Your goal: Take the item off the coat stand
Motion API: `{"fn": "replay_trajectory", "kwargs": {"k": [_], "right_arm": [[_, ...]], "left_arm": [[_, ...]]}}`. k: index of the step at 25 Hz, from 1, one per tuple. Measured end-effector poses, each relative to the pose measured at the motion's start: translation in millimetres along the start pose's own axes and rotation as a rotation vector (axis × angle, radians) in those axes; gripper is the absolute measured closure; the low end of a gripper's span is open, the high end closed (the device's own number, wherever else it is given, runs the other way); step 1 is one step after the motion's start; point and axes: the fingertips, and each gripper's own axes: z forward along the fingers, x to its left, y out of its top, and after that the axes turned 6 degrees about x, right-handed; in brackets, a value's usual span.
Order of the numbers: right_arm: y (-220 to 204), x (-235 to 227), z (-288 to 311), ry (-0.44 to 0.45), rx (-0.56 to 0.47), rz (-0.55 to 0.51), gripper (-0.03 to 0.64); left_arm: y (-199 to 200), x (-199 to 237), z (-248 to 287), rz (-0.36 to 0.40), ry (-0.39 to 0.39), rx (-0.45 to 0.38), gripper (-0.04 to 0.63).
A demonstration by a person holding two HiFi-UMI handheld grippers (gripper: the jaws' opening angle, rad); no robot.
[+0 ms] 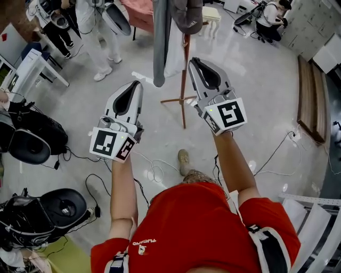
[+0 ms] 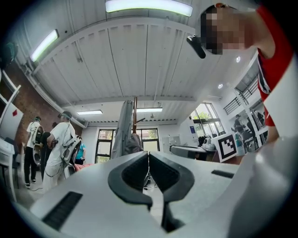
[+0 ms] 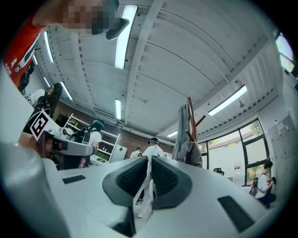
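Note:
A wooden coat stand (image 1: 184, 80) rises from the floor just ahead of me. A long grey garment (image 1: 160, 42) hangs on it, with a darker grey piece (image 1: 187, 16) beside it at the top. My left gripper (image 1: 137, 83) is shut and empty, low and left of the stand. My right gripper (image 1: 193, 59) is shut too, holds nothing, and sits close to the pole's right side. The left gripper view looks over the shut gripper (image 2: 149, 153) to the hanging garment (image 2: 122, 132). The right gripper view has the shut gripper (image 3: 150, 159) with the stand (image 3: 191, 116) and garment (image 3: 181, 135) beyond it.
Black equipment packs (image 1: 32, 136) and cables (image 1: 154, 170) lie on the floor at left and near my foot (image 1: 184, 160). People in white (image 1: 98, 37) stand behind at left, and another sits at the far right (image 1: 269, 21). A wooden bench (image 1: 311, 101) lines the right.

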Motion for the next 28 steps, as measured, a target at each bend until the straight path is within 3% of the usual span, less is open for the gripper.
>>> {"fn": "replay_trajectory", "kwargs": {"k": [2,8,12,22,28], "right_arm": [[-6,-17,21,-0.016,-0.004,-0.013,0.572],[-32,-66,79,-0.069,0.024,-0.028,0.396],[-50,-99,111,-0.127,0.065,-0.042,0.33],[-86,-126,178,-0.175,0.146,-0.065,0.29],[-95,-143,203,-0.282,0.196,-0.126,0.295]], "left_arm": [[-3,14,23,-0.001,0.001,-0.002,0.583],[-13,46,87,-0.003,0.018,0.0,0.583],[-20,60,126,-0.001,0.038,0.012,0.583],[-32,88,165,0.008,0.065,0.054,0.583],[-34,103,173,0.01,0.045,0.06,0.583]]}}
